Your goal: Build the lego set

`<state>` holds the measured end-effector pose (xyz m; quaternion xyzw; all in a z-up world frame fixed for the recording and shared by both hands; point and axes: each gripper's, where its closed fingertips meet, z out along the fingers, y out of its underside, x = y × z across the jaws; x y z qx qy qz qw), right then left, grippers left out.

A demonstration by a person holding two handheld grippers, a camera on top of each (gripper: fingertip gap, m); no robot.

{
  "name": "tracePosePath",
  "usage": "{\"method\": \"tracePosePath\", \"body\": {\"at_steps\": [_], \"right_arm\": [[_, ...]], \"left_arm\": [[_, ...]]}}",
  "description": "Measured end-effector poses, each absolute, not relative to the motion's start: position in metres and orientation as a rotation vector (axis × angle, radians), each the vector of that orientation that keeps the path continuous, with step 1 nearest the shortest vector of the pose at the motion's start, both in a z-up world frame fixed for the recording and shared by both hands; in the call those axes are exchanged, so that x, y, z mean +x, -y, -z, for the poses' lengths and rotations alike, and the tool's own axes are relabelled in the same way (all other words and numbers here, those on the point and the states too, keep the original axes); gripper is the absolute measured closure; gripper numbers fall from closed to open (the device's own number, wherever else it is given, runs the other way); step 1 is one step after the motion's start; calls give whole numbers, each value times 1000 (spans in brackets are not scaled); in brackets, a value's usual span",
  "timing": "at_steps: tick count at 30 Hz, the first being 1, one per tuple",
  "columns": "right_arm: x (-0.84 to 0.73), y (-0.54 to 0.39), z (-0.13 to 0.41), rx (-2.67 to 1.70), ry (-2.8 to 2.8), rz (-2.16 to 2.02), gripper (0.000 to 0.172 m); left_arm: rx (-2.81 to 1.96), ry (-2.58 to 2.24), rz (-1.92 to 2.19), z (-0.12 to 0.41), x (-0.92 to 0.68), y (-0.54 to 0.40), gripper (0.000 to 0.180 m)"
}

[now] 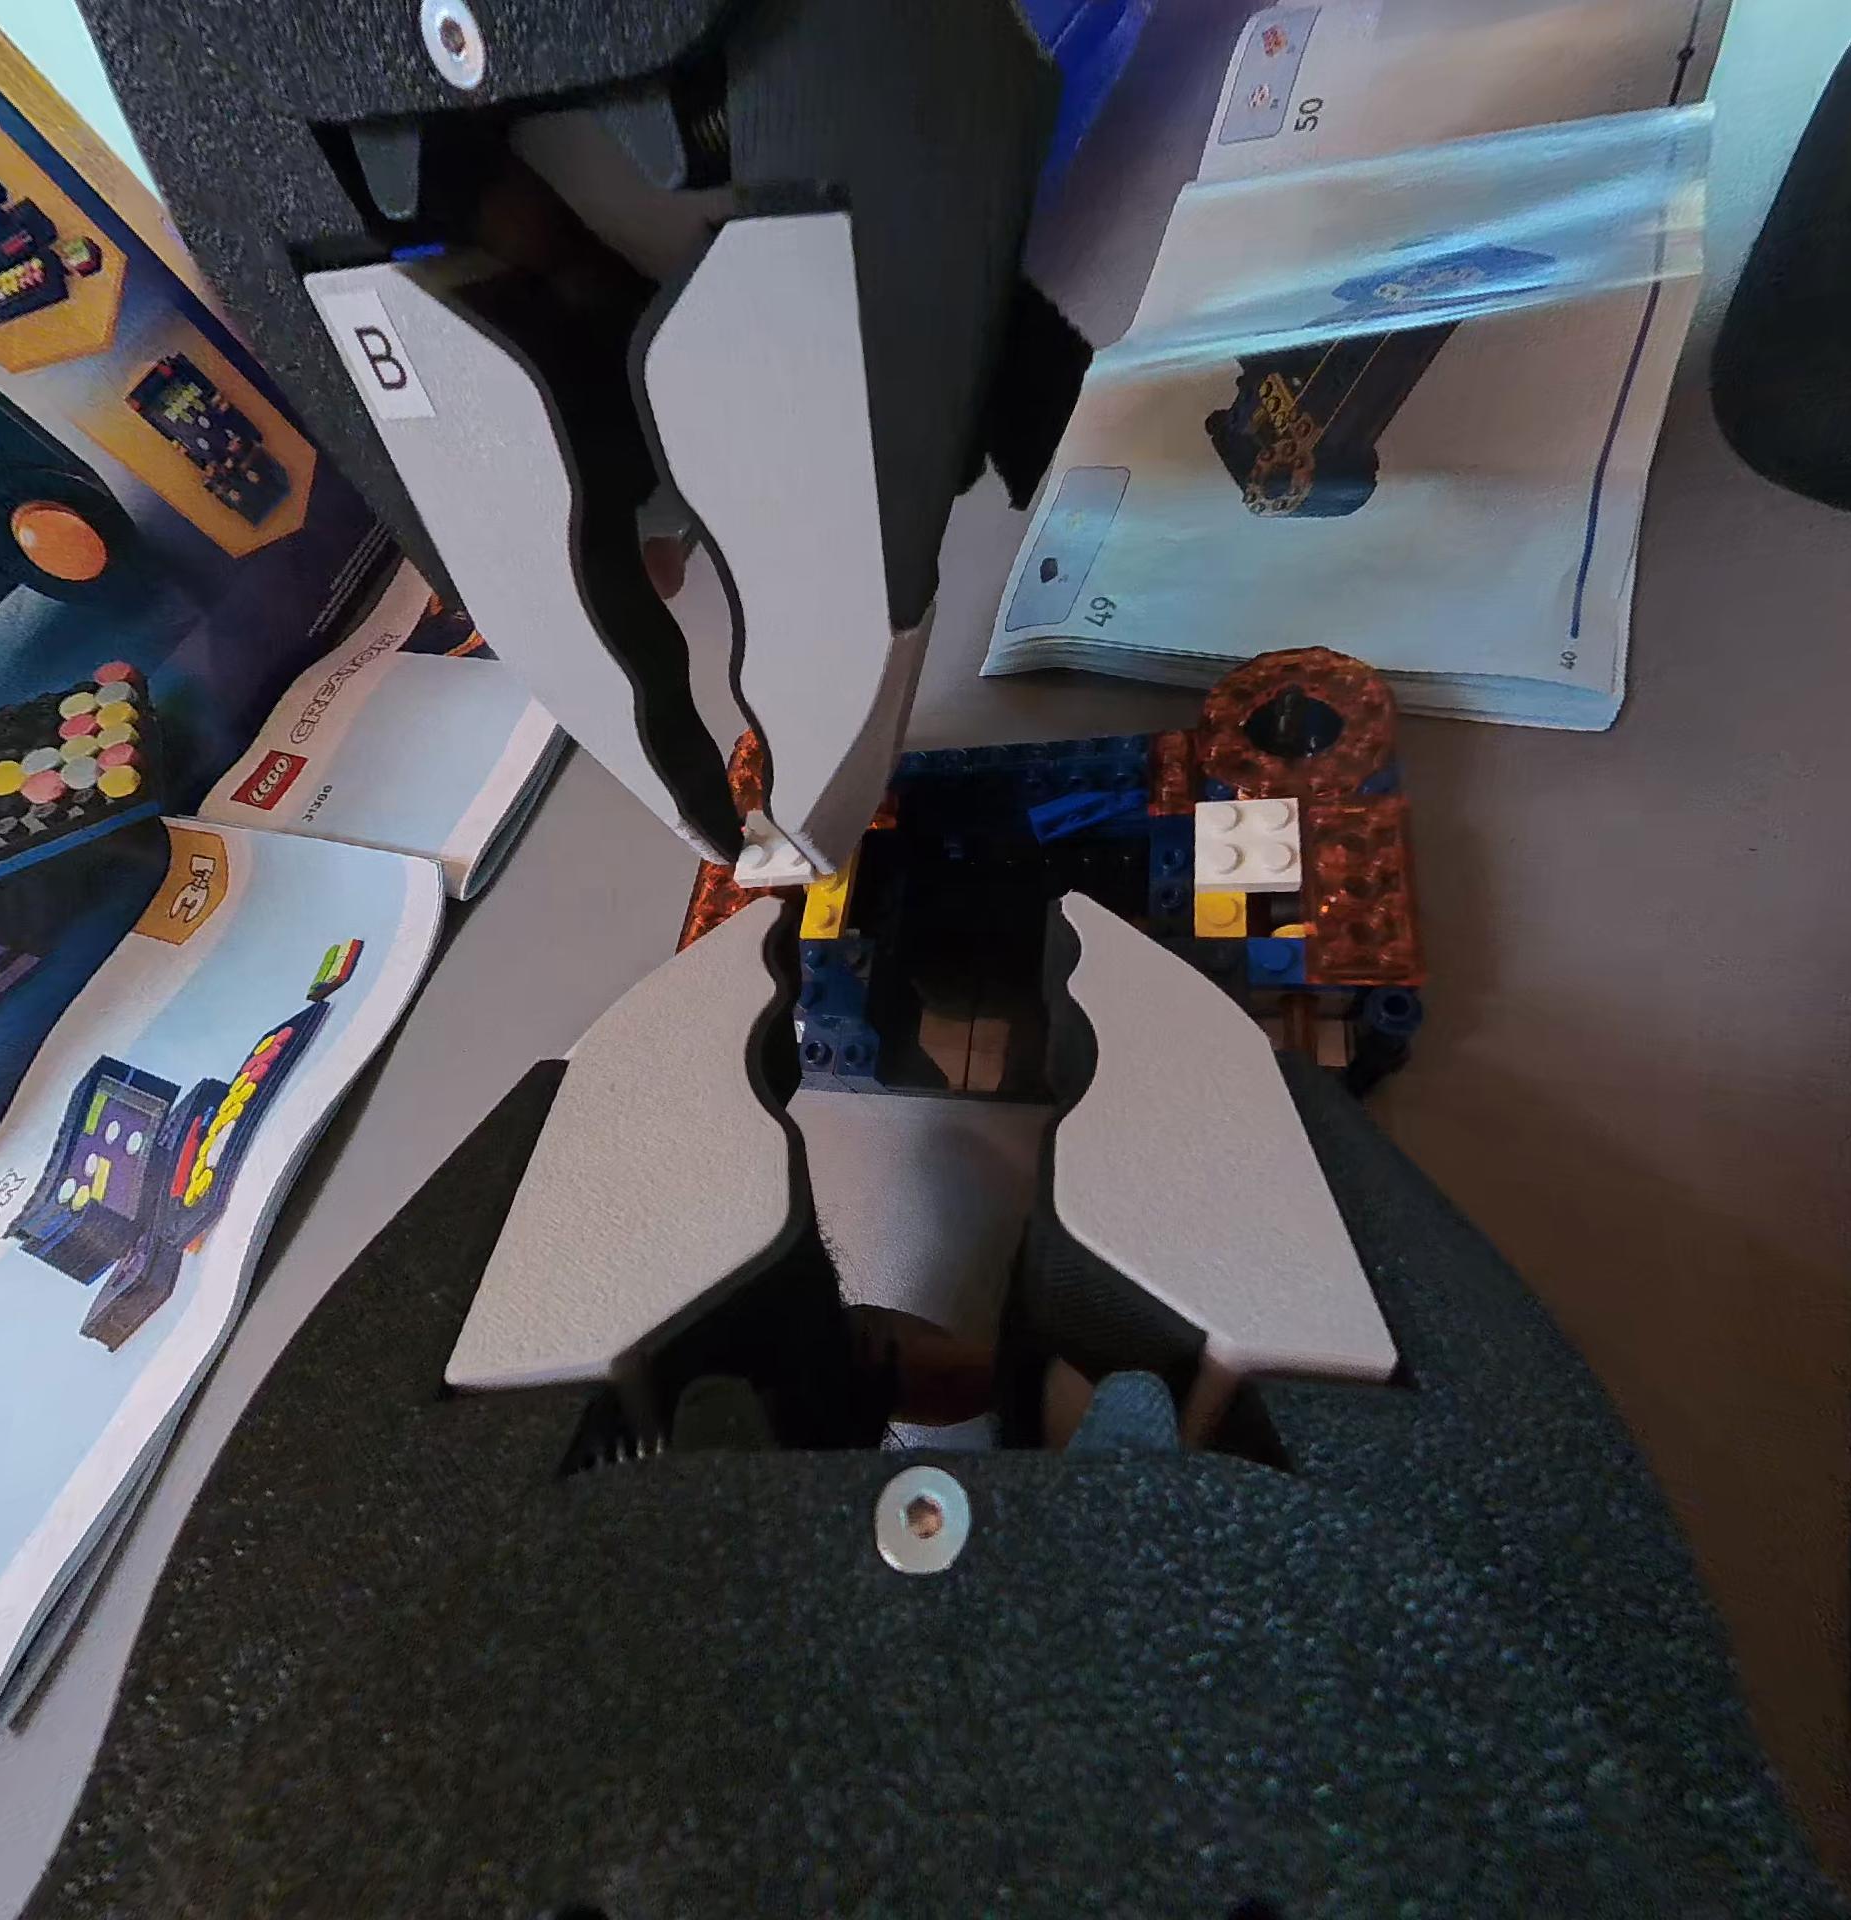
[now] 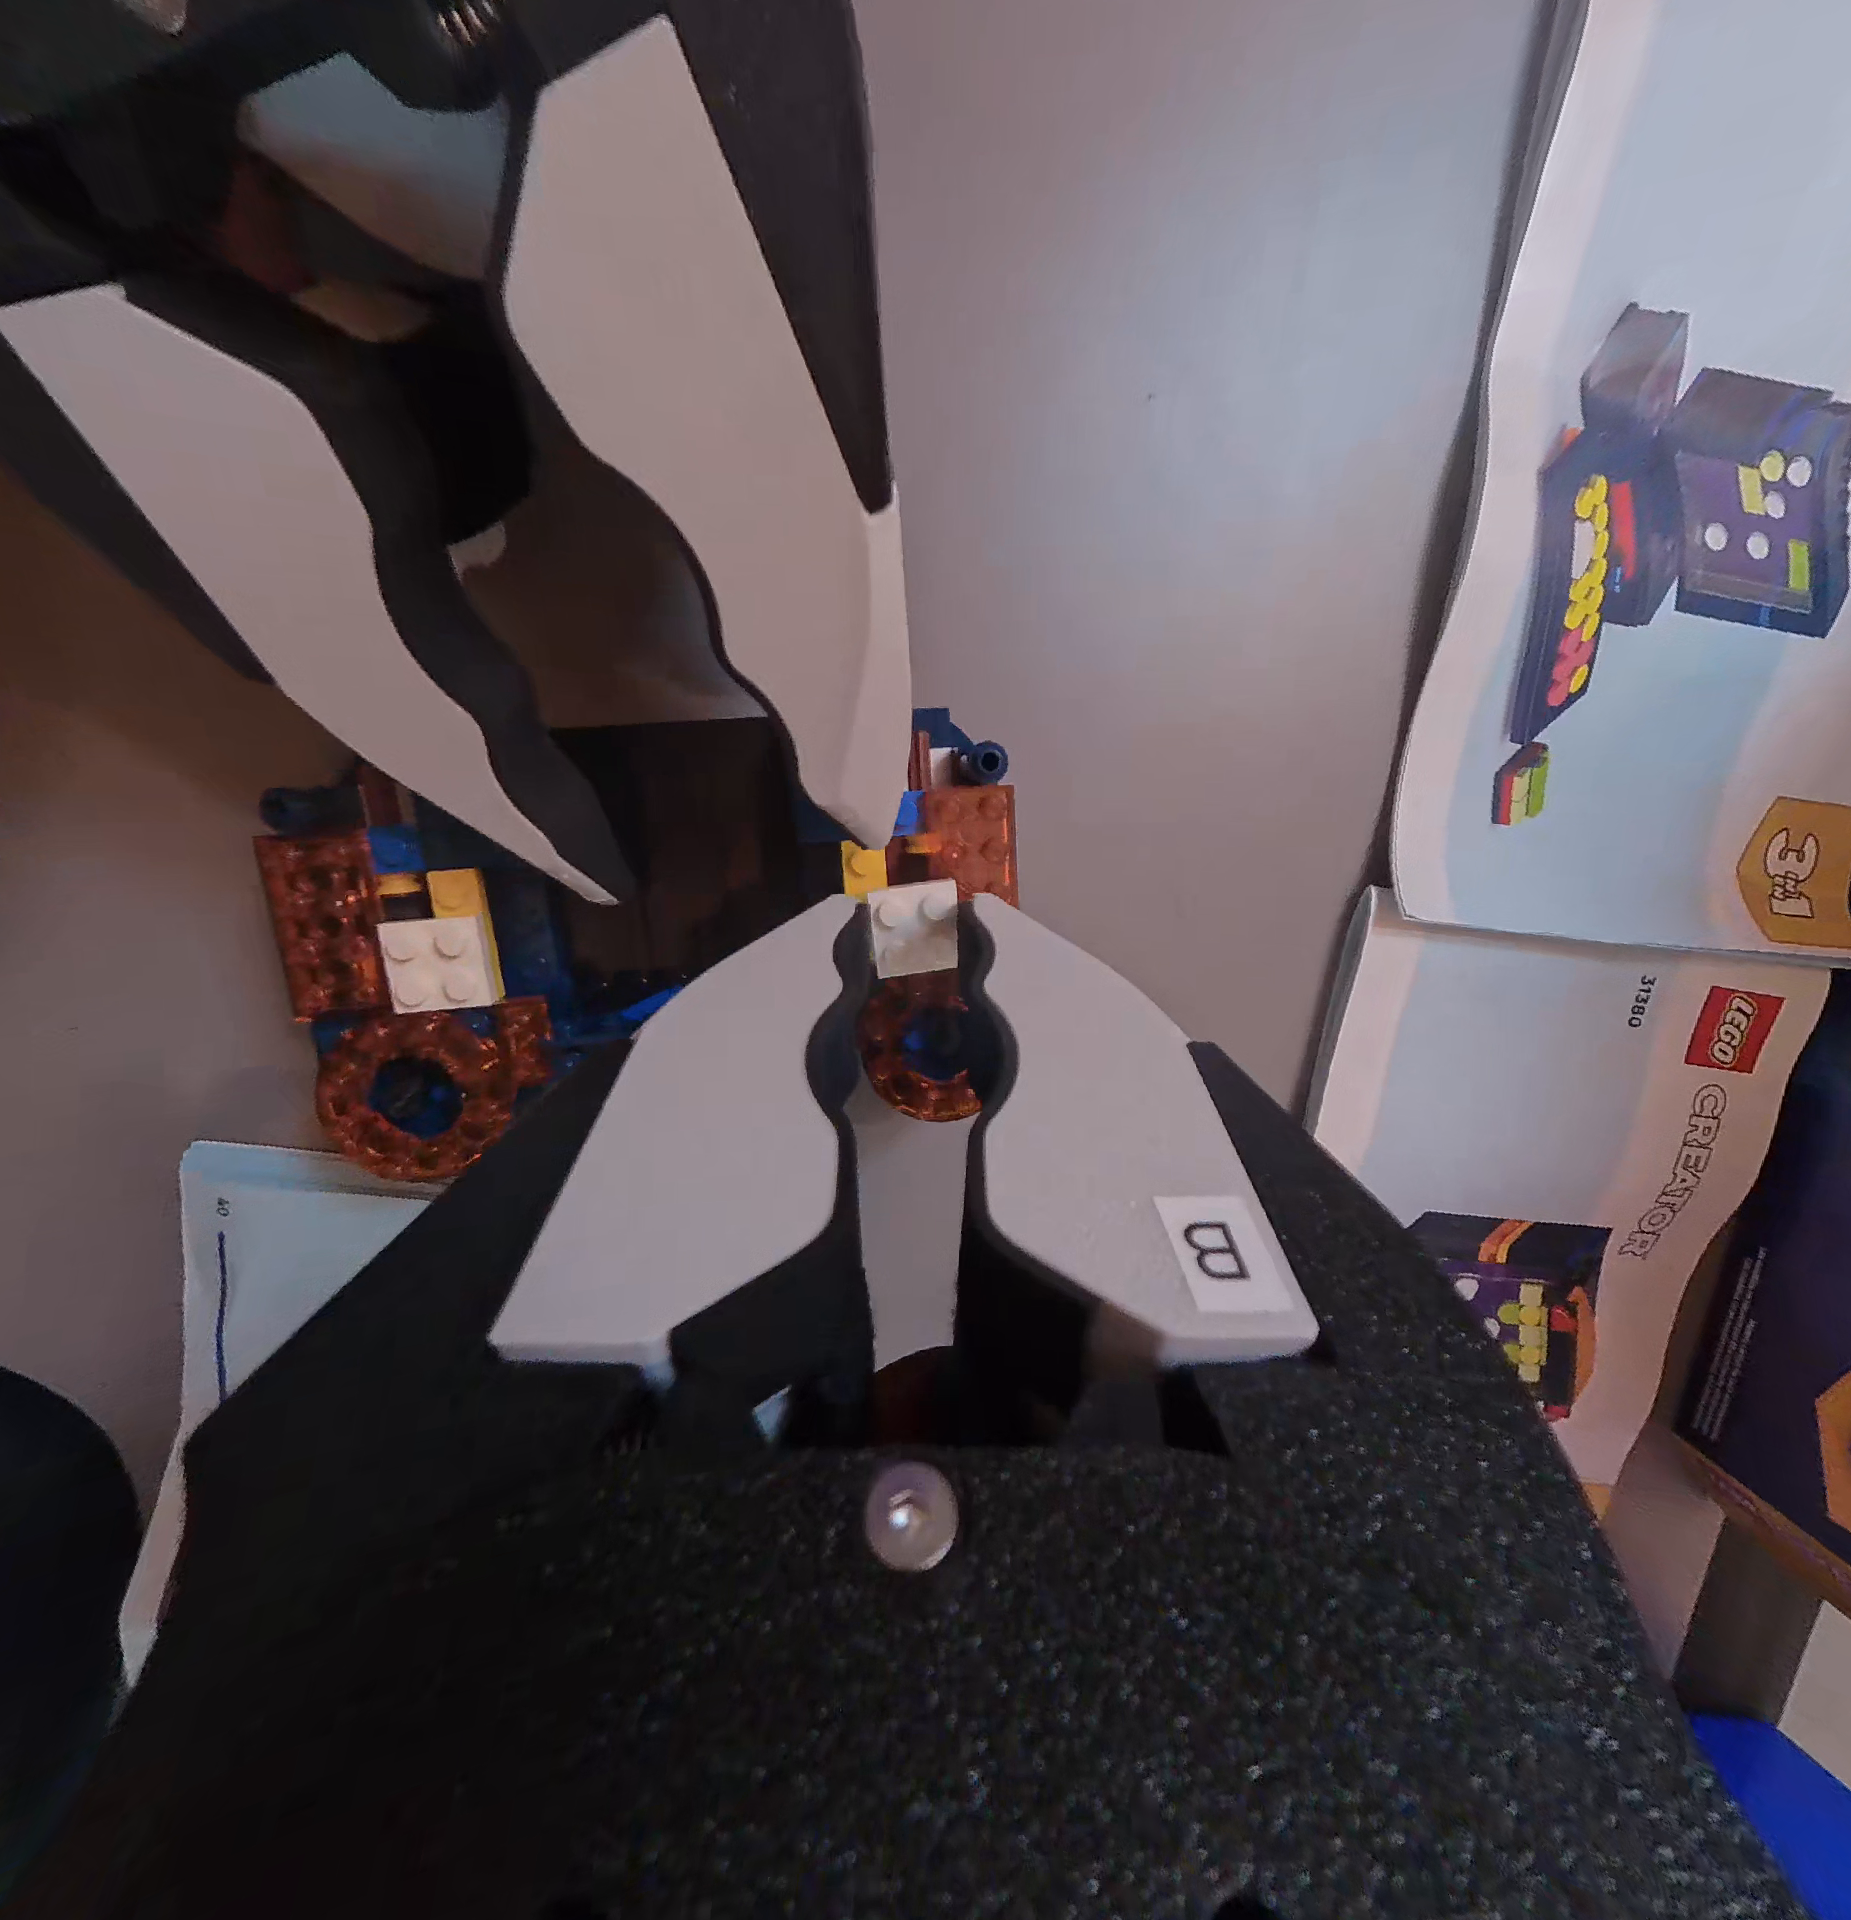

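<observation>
Our left gripper (image 1: 921,925) gapes wide around the dark blue brick model (image 1: 1004,935) on the grey table (image 1: 1575,1143); our right gripper (image 2: 913,914) pinches a white plate (image 2: 913,925) at its orange corner.

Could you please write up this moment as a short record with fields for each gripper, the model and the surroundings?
right gripper: closed on a small white plate, pads on its two sides, held at the model's orange corner
left gripper: open, fingers either side of the model's dark middle
brick model: dark blue and black, translucent orange plates, yellow bricks, a second white plate already seated
surroundings: open instruction booklet, closed booklets, grey table
</observation>
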<state>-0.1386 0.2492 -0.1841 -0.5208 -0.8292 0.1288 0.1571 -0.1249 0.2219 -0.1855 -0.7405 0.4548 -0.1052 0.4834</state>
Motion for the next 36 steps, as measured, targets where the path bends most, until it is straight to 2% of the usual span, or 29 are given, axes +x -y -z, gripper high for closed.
{"method": "tracePosePath", "body": {"at_steps": [1, 32, 34, 36], "right_arm": [[-139, -248, 184, -1492, 2377, -372, 156], [-134, -248, 183, -1515, 2342, -370, 151], [-132, -248, 178, -1525, 2326, -420, 157], [-132, -252, 173, -1530, 2278, -476, 172]], "left_arm": [[-1803, -1110, 256, 185, -125, -222, 136], [-1796, -1121, 238, 186, -125, -221, 140], [-1796, -1121, 238, 186, -125, -221, 140], [-1797, -1120, 238, 186, -125, -221, 140]]}}
